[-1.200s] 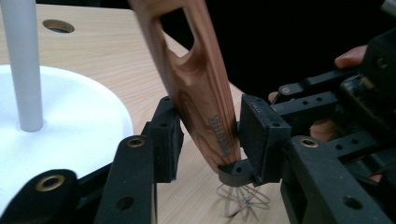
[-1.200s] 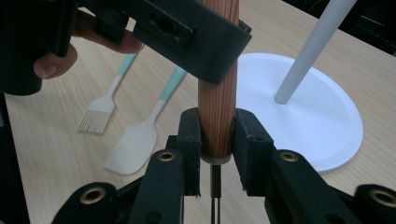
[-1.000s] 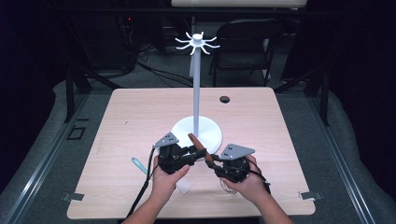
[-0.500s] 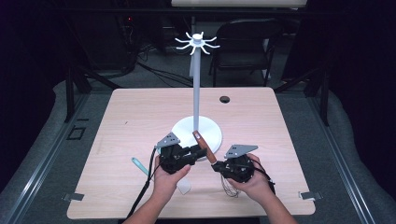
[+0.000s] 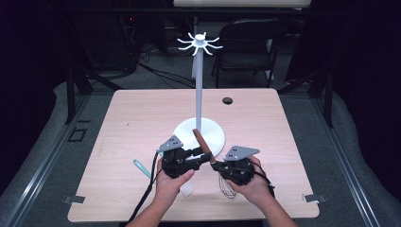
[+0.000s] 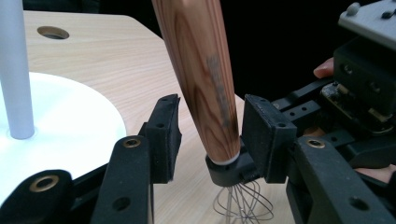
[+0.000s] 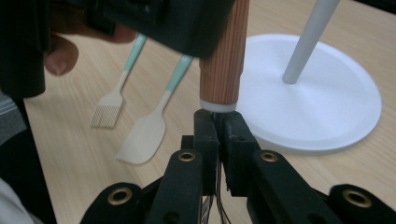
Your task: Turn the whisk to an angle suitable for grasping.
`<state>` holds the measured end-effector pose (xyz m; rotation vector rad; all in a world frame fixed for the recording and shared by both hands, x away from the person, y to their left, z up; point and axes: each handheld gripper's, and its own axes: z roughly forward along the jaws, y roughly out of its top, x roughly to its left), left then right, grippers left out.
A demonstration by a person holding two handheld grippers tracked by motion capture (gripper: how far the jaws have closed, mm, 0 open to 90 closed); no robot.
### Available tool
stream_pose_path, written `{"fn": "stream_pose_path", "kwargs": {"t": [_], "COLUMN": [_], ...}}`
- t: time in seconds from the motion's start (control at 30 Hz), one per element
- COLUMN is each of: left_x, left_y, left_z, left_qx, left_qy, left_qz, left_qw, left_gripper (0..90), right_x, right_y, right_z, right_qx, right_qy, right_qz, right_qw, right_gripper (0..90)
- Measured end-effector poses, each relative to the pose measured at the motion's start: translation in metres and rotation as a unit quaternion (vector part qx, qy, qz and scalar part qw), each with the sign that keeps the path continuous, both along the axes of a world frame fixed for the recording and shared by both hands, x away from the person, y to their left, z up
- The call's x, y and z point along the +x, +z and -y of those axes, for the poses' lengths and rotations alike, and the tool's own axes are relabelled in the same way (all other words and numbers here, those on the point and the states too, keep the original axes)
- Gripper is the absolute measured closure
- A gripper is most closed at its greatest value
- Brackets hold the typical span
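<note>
A whisk with a brown wooden handle [image 5: 200, 140] stands tilted just in front of the white stand's round base [image 5: 185, 132]. My right gripper [image 7: 217, 129] is shut on the whisk's wire neck, right under the handle's white collar; its jaws have just been closing there. The wire loops [image 5: 228, 190] hang below that hand. My left gripper [image 6: 211, 127] is open around the wooden handle [image 6: 205, 79], which rises between its pads with a gap on the left side; its jaws have just been opening. In the high view the left gripper [image 5: 204, 156] and right gripper [image 5: 216, 165] meet at the whisk.
The stand's grey pole [image 5: 199, 90] rises to a crown of white hooks [image 5: 199, 44]. A cream spatula [image 7: 143, 137] and a small brush [image 7: 108, 112], both teal-handled, lie on the table left of the hands. A round cable hole [image 5: 227, 100] sits at the far side.
The left gripper's jaws have spread away from the wooden handle. The right gripper's jaws have drawn together on the whisk's neck. Both hands have stayed about where they were.
</note>
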<state>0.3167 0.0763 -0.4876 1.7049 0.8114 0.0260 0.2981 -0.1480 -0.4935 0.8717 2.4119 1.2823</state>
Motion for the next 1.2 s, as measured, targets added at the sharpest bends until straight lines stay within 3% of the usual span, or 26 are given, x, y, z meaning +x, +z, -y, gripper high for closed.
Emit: {"fn": "stream_pose_path", "kwargs": {"t": [0.17,0.4,0.67,0.8,1.03,1.2], "left_x": [-0.002,-0.002,-0.003,-0.004,-0.001,0.004], "left_y": [0.001,-0.002,-0.002,0.0,0.009,0.02], "left_z": [0.003,0.005,0.009,0.01,0.002,-0.008], "left_qx": [-0.004,0.002,-0.007,-0.005,0.002,0.026], "left_qy": [0.016,0.03,0.028,0.023,0.019,0.028], "left_qz": [0.004,-0.008,-0.013,-0.009,0.0,0.017], "left_qw": [0.9999,0.9995,0.9995,0.9997,0.9998,0.9991], "left_gripper": [56.3,62.4,67.9,68.7,69.4,69.8], "right_x": [-0.002,-0.004,-0.005,-0.004,-0.005,-0.003], "right_y": [0.001,-0.002,-0.003,-0.004,-0.003,-0.002], "right_z": [-0.008,-0.015,-0.016,-0.016,-0.014,-0.009], "right_qx": [0.006,0.015,0.023,0.029,0.038,0.047], "right_qy": [-0.013,-0.025,-0.023,-0.023,-0.015,-0.02], "right_qz": [0.017,0.02,0.024,0.025,0.022,0.012], "right_qw": [0.9997,0.9994,0.9992,0.999,0.9989,0.9986], "right_gripper": [85.7,85.6,85.5,85.2,76.6,71.4]}}
